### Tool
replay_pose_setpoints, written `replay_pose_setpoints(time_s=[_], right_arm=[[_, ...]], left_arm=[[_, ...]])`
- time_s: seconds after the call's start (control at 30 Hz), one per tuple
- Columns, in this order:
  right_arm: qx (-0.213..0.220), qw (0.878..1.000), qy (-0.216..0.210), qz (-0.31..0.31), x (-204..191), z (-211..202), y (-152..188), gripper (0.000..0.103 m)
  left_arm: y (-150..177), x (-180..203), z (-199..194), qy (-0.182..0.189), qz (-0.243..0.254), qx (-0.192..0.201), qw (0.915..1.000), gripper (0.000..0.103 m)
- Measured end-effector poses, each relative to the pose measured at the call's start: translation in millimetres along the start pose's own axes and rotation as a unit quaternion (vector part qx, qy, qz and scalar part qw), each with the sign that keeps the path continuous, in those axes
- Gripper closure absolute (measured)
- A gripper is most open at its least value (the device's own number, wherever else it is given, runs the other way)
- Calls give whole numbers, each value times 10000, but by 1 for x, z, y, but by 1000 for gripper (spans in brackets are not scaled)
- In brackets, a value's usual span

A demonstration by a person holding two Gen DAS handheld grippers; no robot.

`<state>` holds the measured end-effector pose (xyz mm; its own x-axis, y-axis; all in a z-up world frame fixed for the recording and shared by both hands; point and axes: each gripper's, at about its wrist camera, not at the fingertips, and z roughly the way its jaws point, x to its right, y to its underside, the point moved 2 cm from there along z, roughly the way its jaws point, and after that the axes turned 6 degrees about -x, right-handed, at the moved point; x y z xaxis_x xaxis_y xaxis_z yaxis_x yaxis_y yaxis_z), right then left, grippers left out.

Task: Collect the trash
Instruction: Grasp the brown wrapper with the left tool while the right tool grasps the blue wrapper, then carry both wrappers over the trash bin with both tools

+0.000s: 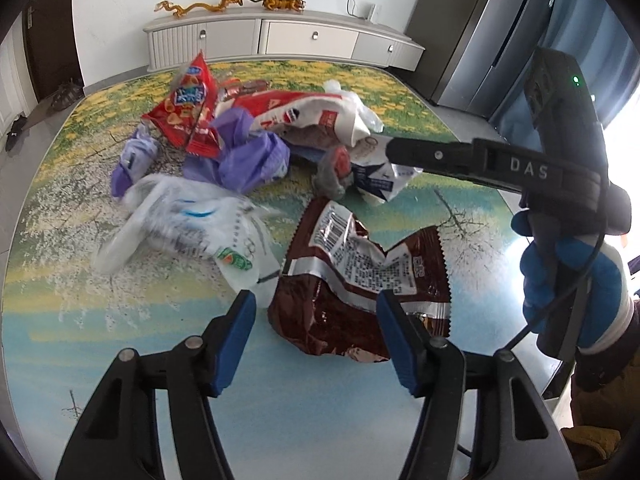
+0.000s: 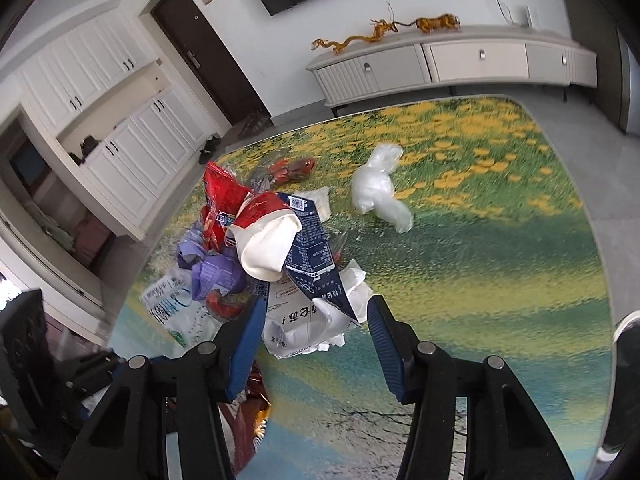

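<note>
A: Tabletop w/ flower print (image 1: 120, 320) is carrying the trash pile (image 1: 240, 136). I'm bringing the left gripper (image 1: 316, 320) round the brown wrapper (image 1: 360, 280), jaws apart, no pinch yet.

B: Right gripper (image 2: 316, 332)?

A: Also unclenched, straddling the white-and-navy packet (image 2: 308, 300). Foil's slick; I'm risking it sliding out.

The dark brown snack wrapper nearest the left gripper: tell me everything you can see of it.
The brown wrapper is an empty, crumpled foil packet, glossy maroon outside, its back showing white print panels and a barcode. One edge is serrated, the top torn open. It lies flat on the table, nearest of the litter, a white plastic bag along its left edge. The left gripper straddles its near part, blue pads either side; whether they press on it I cannot tell.
</note>
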<state>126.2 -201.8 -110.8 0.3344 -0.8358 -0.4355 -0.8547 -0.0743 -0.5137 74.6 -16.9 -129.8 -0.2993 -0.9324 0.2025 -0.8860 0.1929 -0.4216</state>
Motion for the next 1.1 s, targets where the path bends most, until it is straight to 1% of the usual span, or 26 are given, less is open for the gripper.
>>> replay_pose_setpoints(time_s=[0.03,0.17,0.23,0.27,0.3,0.47,0.53,0.63,0.67,0.7,0.73,0.93,1.0,1.1], right_arm=[[-20,10000,-85,35,2,2,0,57],[-106,9992,-346,163,3,5,0,63],[-125,9989,-416,182,2,4,3,66],[-132,9988,-444,177,2,4,3,76],[-152,9986,-476,166,1,4,5,81],[-121,9987,-480,75,-3,-1,9,82],[-75,9991,-423,42,-4,-4,11,82],[61,9997,-212,-97,-8,-13,13,82],[176,9995,17,-263,-15,-21,14,82],[176,9995,17,-263,-15,-21,14,82],[250,9987,206,-405,-20,-26,16,82],[605,9887,999,-943,-41,-50,21,82],[722,9857,1146,-1007,-43,-56,21,82],[850,9840,1233,-969,-38,-66,20,82]], left_arm=[[0,1,2,5,2,-32,10000,48],[1,0,11,64,-85,-221,9997,67],[2,-2,12,119,-136,-237,9996,72],[2,-2,11,133,-146,-221,9996,77],[2,-2,10,161,-148,-205,9996,82],[5,0,0,174,-108,-90,9998,91],[6,2,-5,157,-83,-30,9998,92],[7,3,-13,121,-43,85,9999,93],[9,5,-16,127,-38,116,9998,93],[10,5,-19,131,-33,141,9998,93],[10,5,-21,134,-28,167,9998,93],[12,4,-40,119,6,400,9991,95],[9,7,-48,115,17,498,9987,96],[7,11,-56,118,43,646,9978,96]])
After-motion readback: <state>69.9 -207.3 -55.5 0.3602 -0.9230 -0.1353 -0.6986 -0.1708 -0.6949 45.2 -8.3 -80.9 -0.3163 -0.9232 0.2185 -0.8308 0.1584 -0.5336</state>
